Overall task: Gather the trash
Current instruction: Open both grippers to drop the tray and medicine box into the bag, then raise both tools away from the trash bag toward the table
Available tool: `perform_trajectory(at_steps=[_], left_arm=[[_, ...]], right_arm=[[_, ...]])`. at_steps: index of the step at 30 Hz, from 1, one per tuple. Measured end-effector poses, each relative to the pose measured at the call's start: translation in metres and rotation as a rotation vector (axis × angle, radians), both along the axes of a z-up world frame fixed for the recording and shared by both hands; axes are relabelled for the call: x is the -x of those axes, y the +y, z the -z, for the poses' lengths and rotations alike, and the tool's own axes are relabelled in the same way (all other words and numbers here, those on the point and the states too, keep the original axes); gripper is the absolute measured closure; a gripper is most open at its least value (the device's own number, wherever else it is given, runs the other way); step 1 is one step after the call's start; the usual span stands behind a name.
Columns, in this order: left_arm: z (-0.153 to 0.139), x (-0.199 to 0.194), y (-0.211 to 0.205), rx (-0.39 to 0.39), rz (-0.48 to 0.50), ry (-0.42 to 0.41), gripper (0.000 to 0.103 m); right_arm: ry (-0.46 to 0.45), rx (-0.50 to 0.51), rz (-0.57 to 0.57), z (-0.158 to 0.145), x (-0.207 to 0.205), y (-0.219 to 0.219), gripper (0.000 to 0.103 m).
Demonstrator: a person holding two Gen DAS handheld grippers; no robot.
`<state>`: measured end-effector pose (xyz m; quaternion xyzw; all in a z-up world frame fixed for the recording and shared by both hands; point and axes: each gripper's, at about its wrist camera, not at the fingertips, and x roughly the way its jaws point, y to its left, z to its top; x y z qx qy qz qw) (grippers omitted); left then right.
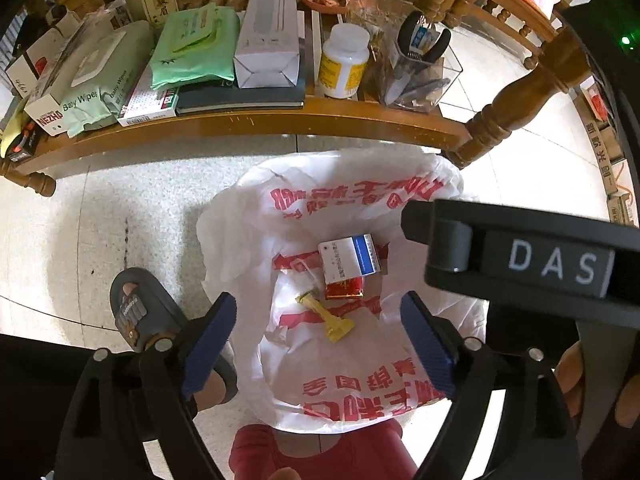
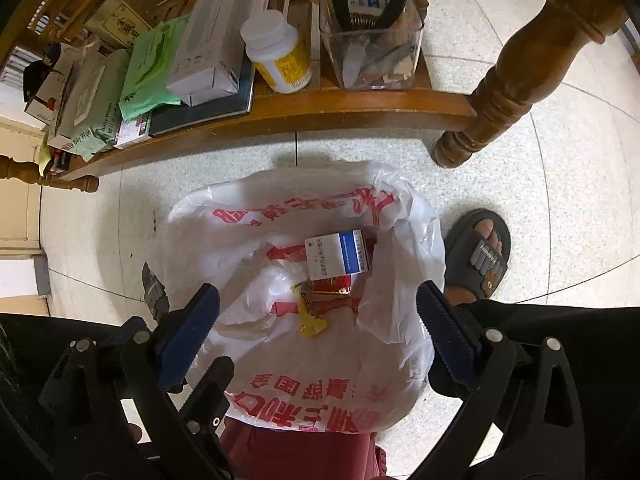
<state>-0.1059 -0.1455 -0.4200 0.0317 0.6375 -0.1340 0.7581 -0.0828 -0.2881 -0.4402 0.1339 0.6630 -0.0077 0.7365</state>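
- Left gripper (image 1: 318, 334) and right gripper (image 2: 316, 322) both gape wide and empty above the white plastic bag (image 1: 344, 384).
- Inside lie a white-blue box (image 1: 349, 258), red packet (image 1: 345, 289) and yellow wrapper (image 1: 332, 320).

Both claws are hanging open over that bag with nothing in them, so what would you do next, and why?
Probably lift both away to look for more trash. The left claw and right claw are open and empty above the plastic bag, where the small box, red wrapper and yellow wrapper already lie.

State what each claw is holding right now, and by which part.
Nothing. The left claw and right claw both hang open and empty above the trash bag.
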Motion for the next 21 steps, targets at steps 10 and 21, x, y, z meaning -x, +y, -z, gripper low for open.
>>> perform_trajectory(at_steps=[10, 21], left_arm=[[-0.025, 0.000, 0.001, 0.016, -0.009, -0.061, 0.021], [-0.083, -0.008, 0.020, 0.085, -0.071, -0.195, 0.018]], right_arm=[[-0.092, 0.059, 0.008, -0.041, 0.009, -0.007, 0.007], [-0.260, 0.050, 0.048, -0.119, 0.034, -0.018, 0.007]])
